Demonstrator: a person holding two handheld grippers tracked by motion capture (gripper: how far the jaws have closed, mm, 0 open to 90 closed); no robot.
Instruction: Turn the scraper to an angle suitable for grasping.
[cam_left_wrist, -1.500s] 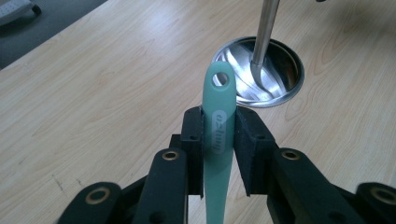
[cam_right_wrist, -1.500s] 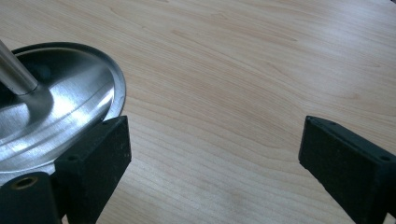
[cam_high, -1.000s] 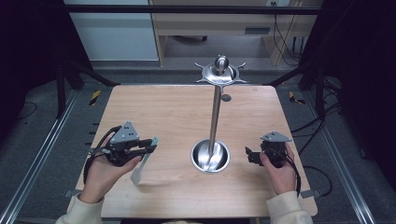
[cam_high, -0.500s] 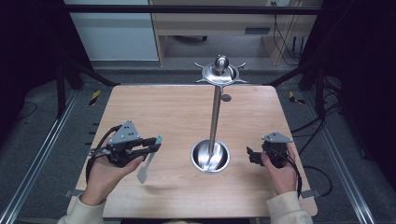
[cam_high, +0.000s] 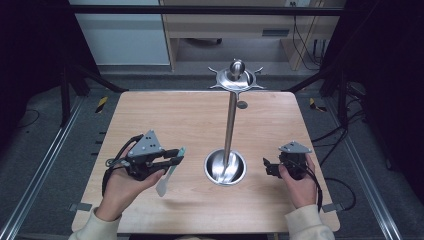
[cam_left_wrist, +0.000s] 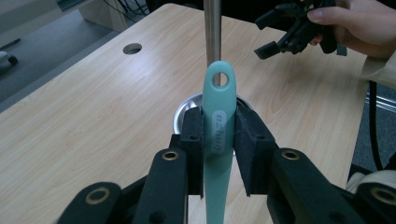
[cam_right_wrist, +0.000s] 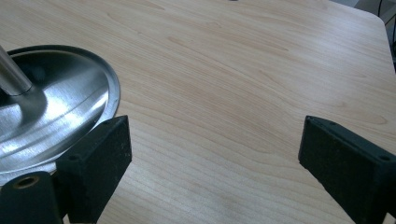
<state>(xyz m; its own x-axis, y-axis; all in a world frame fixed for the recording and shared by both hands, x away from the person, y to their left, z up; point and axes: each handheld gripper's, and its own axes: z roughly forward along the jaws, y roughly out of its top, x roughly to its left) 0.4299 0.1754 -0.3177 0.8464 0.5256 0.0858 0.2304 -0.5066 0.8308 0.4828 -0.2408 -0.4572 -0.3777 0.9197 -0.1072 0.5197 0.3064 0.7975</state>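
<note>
A steel hanging stand (cam_high: 231, 120) rises from a round dish base (cam_high: 225, 167) at the table's middle, with a hooked crown (cam_high: 236, 77) on top. My left gripper (cam_high: 176, 156) is shut on a mint-green utensil (cam_high: 169, 174) by its handle; the pale blade hangs down toward the table. In the left gripper view the handle (cam_left_wrist: 218, 119), with a hole at its end, sticks up between the pads and lines up with the stand's pole (cam_left_wrist: 213, 28). My right gripper (cam_high: 266, 167) rests open to the right of the base, and its own view shows wide-apart jaws (cam_right_wrist: 215, 158) over bare wood.
The wooden table (cam_high: 165, 117) has a small round hole (cam_high: 242, 104) behind the stand. The base's rim (cam_right_wrist: 109, 88) lies just left of the right gripper's left jaw. Metal rails and cables run along the floor on both sides.
My left gripper has carried the green utensil up and to the right, closer to the stand's base. The right hand has kept still.
</note>
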